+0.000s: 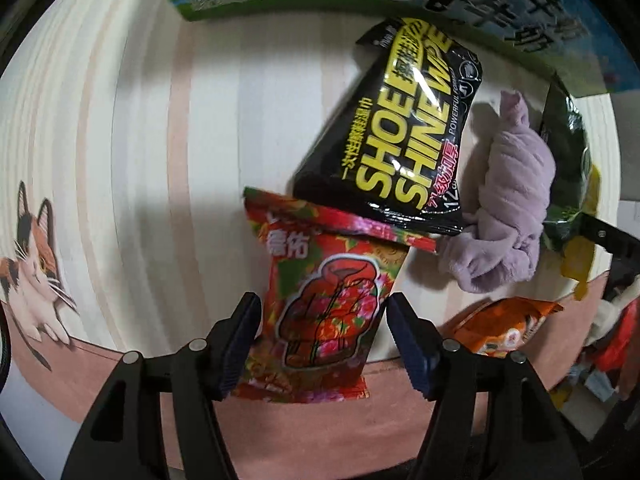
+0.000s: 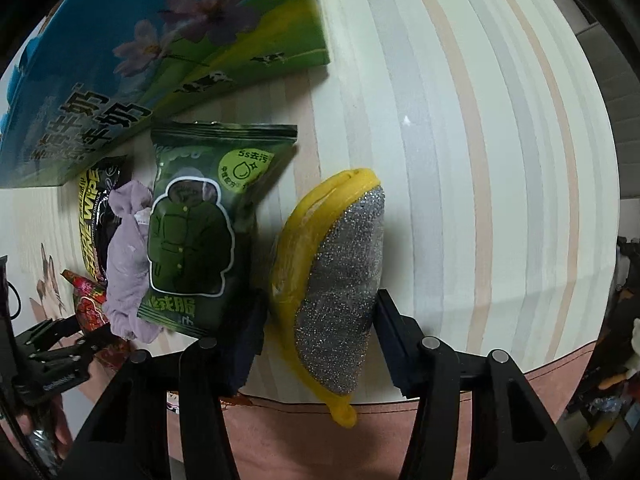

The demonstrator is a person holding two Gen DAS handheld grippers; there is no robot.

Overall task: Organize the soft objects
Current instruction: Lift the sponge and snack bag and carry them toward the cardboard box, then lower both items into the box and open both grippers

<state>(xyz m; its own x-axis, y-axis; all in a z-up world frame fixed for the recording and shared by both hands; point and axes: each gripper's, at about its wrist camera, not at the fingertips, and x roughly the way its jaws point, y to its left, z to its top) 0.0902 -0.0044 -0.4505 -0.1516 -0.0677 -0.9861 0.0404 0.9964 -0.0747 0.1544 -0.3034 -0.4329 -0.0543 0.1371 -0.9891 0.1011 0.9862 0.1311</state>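
Striped table (image 1: 160, 140), items logged:
- Red floral packet (image 1: 324, 312), lying between the parted jaws of the left gripper (image 1: 322, 344), pads clear of it.
- Black pack (image 1: 396, 128), lettered "SHOE SHINE WIPE", overlapping the red packet's top edge.
- Lilac cloth (image 1: 508, 204), bunched beside it.
- Green pack (image 2: 200, 236), marked "5s".
- Yellow-and-silver scouring sponge (image 2: 336, 280), between the right gripper's (image 2: 316, 340) jaws; grip could not be judged.

Surface: we see a striped table (image 1: 140, 128)
On it: we count red packet (image 1: 320, 312), black wipes (image 1: 400, 136), lilac cloth (image 1: 508, 200), green packet (image 2: 200, 232), yellow scourer (image 2: 336, 280), milk carton (image 2: 120, 80)
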